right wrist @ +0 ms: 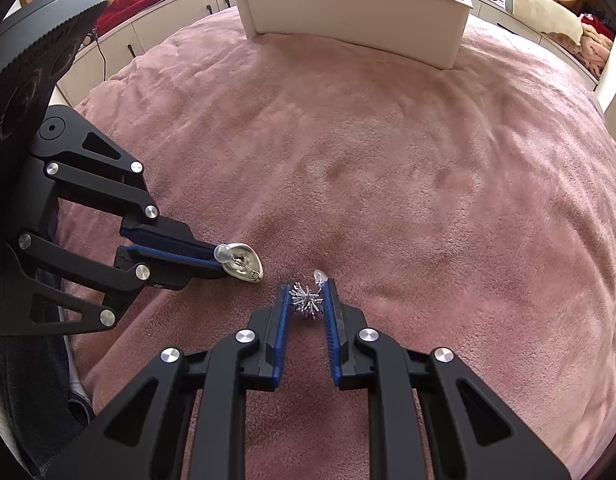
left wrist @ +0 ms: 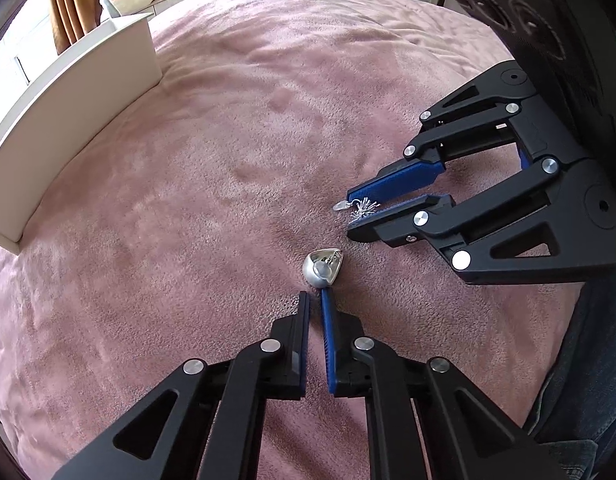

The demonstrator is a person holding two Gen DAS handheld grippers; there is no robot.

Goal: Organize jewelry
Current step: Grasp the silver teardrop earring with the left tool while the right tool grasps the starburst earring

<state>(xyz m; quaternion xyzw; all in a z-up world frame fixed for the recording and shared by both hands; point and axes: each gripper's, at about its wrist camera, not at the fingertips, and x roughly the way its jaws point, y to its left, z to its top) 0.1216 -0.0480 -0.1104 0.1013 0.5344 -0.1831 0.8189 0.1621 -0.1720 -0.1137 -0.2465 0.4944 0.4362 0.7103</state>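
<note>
With the left hand-held gripper (left wrist: pixel 315 294) pinched together on the edge of a silver earring (left wrist: pixel 322 269) at mid-frame and the right hand-held gripper (right wrist: pixel 306 288) clamped on a spiky earring (right wrist: pixel 307 301) on the pink bed (right wrist: pixel 388 160), either piece could slip from so slight a grip before reaching the white box (right wrist: pixel 348 12) at top

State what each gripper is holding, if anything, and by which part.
Left gripper: shut on the rounded silver earring, pinched at its near edge. Right gripper: shut on the spiky silver earring, gripped across its spikes.
</note>
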